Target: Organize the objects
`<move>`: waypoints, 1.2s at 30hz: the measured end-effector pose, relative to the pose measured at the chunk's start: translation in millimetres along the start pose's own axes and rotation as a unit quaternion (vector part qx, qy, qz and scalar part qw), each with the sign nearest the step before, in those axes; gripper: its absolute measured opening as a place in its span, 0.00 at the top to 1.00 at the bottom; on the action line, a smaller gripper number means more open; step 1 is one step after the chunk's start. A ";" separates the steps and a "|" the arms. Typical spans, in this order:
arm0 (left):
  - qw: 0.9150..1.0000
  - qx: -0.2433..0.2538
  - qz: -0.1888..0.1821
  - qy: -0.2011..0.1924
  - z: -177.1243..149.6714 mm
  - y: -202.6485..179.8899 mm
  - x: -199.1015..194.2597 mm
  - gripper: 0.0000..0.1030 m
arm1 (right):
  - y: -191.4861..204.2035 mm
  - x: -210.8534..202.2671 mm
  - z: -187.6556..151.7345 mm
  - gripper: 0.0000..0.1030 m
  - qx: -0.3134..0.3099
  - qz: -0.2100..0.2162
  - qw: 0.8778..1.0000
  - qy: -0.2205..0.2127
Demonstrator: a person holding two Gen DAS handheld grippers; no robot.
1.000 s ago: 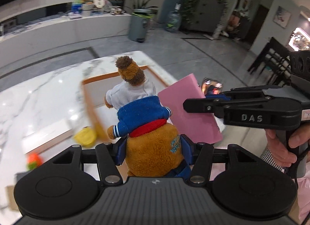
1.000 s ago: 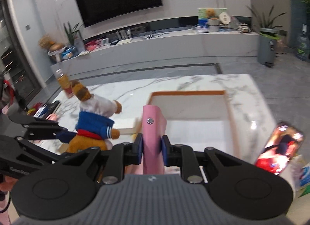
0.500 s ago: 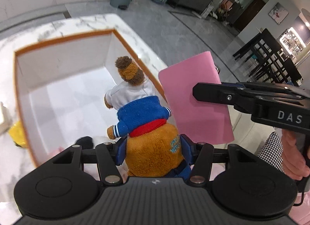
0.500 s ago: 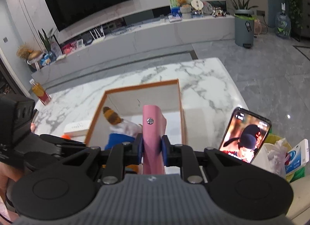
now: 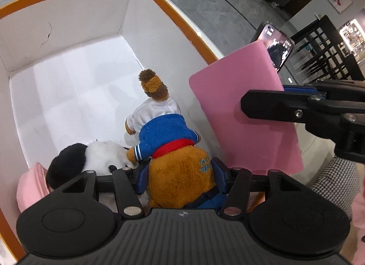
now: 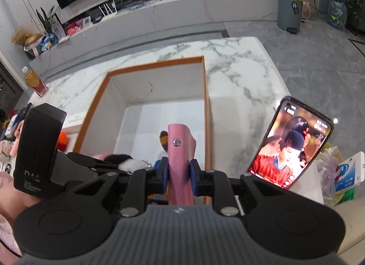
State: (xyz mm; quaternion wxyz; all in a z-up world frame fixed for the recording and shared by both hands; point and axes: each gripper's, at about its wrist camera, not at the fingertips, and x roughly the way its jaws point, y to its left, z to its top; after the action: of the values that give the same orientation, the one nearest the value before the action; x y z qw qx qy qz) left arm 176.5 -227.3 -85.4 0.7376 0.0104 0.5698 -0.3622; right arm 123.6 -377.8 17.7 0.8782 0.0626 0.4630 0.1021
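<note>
Orange trim runs round the rim of a large white box (image 5: 173,25) that sits open on the marble table (image 6: 239,82), taking up much of the near half toward the right edge. It serves as the collecting place: a black-and-white plush toy (image 5: 91,157) and something soft and pink (image 5: 32,185) already lie at its near end.

The left tongs (image 5: 180,178) are about half open, their blue pads pressed into the tan body of a plush bear (image 5: 168,137) in a blue jacket and white shirt. The bear hangs head-first over the near end of the box floor, beside the black-and-white toy, probably about to be set down there.

The right tongs (image 6: 179,174) are nearly closed, clamped on the thin edge of a flat pink case (image 5: 241,114) with a snap fastener. It is held upright on edge, just beside the bear, over the box's right wall.

A phone (image 6: 292,144) stands propped near the table's right edge, its screen lit.
</note>
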 end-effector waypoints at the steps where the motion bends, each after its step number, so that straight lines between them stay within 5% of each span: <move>1: 1.000 0.008 0.005 0.001 -0.2 -2.4 -0.4 0.37 | -0.4 1.7 -0.6 0.81 0.000 -0.003 1.000 0.004; 8: 0.999 0.034 0.025 -0.013 -10.5 -9.5 -10.0 0.32 | 6.8 12.7 -4.0 0.81 -0.004 -0.041 0.999 0.024; 17: 0.998 0.046 0.005 -0.047 -27.0 -6.0 -39.9 0.25 | 27.4 27.8 -3.6 0.81 -0.049 -0.086 0.994 0.045; 28: 0.998 0.059 -0.006 -0.011 -23.8 -14.4 -22.4 0.69 | 40.8 47.8 -5.3 0.81 -0.079 -0.125 0.986 0.081; 36: 0.998 0.052 -0.017 -0.011 -27.1 -8.7 -24.7 0.71 | 45.9 58.0 -8.7 0.80 -0.094 -0.142 0.981 0.096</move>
State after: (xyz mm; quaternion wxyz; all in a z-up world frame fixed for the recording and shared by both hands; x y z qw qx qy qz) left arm 146.9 -209.3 -70.5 0.7363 0.0351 0.5419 -0.4037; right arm 142.8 -319.3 -24.2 0.8370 -0.0969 0.5379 0.0254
